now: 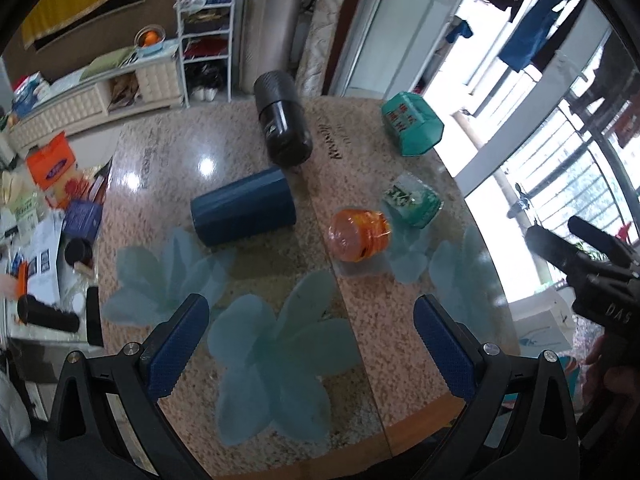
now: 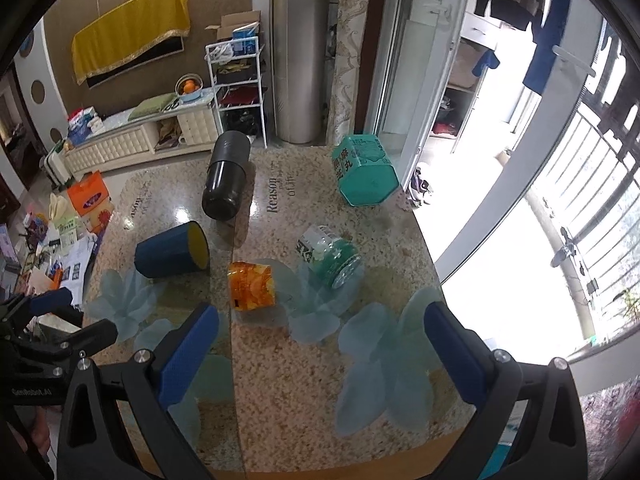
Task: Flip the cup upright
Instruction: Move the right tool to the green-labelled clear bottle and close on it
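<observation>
- Right wrist view: one blue cup [image 2: 170, 251] lies sideways on the surface [image 2: 280, 392], left of one orange jar [image 2: 251, 286].
- One black flask [image 2: 225, 176], two green containers.
- Right claw [image 2: 320, 356] and left claw [image 1: 312, 344]: both wide, empty.

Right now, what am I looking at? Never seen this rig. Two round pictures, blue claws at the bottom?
No robot: a person holds a two-finger gripper in each hand, each with a fisheye camera looking along its fingers. One picture is from the left gripper, one from the right gripper; both are open and hold nothing. Each also shows in the other's picture, at the edge. On the stone table, all lying on their sides: a blue cup, a black flask, an orange jar, a green jar and a teal tin.
</observation>
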{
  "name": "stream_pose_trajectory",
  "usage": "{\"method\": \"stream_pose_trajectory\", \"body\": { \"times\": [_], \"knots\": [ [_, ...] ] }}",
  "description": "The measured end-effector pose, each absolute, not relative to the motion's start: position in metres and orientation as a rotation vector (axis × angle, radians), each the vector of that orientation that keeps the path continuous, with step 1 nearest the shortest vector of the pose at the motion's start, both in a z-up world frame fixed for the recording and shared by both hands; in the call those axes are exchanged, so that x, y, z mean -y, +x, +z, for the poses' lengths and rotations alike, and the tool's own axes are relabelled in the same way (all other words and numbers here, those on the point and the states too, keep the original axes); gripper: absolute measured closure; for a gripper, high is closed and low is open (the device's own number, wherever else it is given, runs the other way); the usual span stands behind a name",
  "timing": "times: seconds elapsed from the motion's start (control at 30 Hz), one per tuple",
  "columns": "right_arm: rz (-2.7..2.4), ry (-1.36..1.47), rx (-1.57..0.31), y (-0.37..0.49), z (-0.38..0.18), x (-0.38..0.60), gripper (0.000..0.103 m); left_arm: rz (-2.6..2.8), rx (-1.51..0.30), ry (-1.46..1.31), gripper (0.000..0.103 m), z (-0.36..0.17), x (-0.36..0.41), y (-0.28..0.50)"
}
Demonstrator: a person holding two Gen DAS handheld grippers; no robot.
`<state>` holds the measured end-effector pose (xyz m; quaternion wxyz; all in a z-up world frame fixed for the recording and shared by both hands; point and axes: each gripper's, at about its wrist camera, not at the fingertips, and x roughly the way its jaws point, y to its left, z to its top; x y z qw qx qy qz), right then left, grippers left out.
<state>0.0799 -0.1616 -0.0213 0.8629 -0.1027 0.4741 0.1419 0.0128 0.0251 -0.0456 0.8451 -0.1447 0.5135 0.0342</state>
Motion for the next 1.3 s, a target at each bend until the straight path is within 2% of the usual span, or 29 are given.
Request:
{"method": "stream_pose_trajectory", "body": {
  "times": [0.37,1.07,1.3],
  "knots": [
    [0.428,-0.379,-1.098,0.142,-0.049,0.149,0.000,0.150,-1.156,-0.427,0.000,-0.078,-0.021,0.037],
    [0.621,-0.646,-1.360,0.237,-0.179,0.115,0.000,0.344,-1.252,-0.518,0.000,-0.117,-0.021,0.049],
    [0.612,-0.657,-1.413,0.248,-0.198,0.122,0.000,0.357,-1.268,-0.510,0.000,-0.120,-0.016,0.051]
  ]
}}
